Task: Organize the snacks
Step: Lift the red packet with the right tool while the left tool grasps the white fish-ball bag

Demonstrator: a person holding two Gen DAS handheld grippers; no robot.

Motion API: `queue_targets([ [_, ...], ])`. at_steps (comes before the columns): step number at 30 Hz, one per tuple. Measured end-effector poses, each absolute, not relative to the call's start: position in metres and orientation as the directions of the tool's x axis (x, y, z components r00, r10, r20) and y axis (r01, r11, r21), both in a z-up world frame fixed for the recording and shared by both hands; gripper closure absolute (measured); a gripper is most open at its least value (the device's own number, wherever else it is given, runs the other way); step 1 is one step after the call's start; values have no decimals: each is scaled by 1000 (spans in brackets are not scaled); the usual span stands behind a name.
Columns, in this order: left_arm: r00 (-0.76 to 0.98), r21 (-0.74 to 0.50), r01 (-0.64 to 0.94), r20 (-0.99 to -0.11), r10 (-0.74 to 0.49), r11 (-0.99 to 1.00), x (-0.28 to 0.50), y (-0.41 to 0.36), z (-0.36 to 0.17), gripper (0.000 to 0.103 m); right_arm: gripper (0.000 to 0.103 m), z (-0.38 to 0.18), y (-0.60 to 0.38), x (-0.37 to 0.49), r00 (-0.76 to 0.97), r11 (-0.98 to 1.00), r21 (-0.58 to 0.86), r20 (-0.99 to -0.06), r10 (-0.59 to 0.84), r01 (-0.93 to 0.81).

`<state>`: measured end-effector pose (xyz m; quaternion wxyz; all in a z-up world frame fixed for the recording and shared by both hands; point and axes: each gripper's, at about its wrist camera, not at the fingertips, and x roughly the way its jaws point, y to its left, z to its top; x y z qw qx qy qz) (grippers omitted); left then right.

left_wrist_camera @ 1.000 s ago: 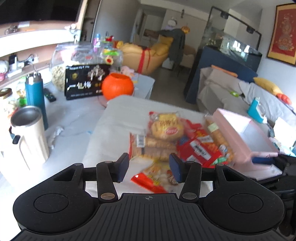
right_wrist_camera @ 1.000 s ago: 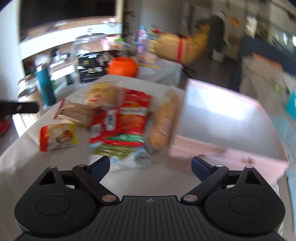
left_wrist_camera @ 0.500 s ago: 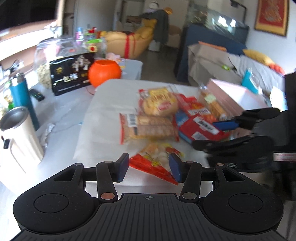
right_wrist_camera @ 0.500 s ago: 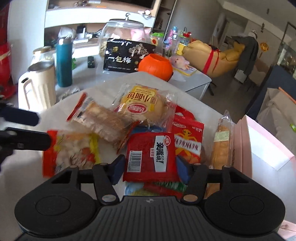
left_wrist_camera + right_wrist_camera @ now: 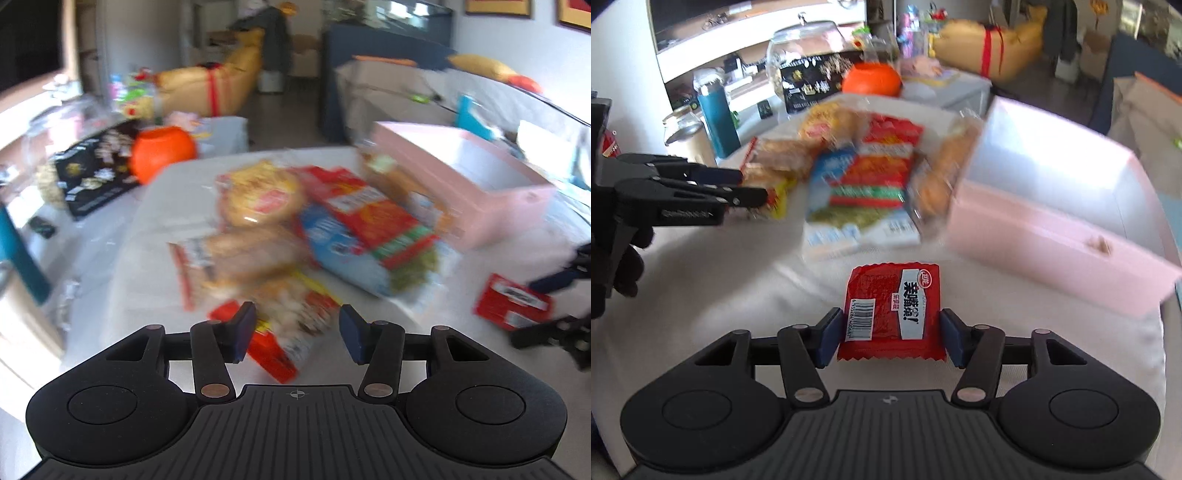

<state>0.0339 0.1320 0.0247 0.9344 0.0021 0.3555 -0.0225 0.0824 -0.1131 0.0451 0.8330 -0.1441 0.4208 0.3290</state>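
Note:
My right gripper has a small red snack packet between its pads, which touch both side edges while the jaws are opening slightly. The packet sits over the white cloth, in front of the snack pile. My left gripper is open, low over a yellow-and-red packet that lies between and under its fingers. Behind it are a biscuit packet, a round bun packet, a blue-white bag and a red-green bag. The pink box stands open to the right.
An orange pumpkin bowl, a black box and a teal bottle stand at the table's far left. The left gripper reaches in from the left in the right wrist view. A sofa and cabinet lie beyond.
The right gripper closed on the red packet and drew it off the pile toward the near side. The left gripper rolled and sank closer to the yellow-and-red packet.

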Motion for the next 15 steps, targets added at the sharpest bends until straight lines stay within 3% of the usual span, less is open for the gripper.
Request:
queue_targets([
  [5, 732, -42, 118, -671, -116, 992, 25, 117, 27, 48, 40, 50, -127, 90, 440, 755, 67, -778, 449, -652],
  [7, 736, -64, 121, -664, -133, 991, 21, 115, 31, 48, 33, 59, -129, 99, 476, 769, 82, -742, 472, -634],
  [15, 771, -12, 73, -634, -64, 997, 8, 126, 54, 49, 31, 68, -104, 142, 507, 784, 151, -687, 521, -601],
])
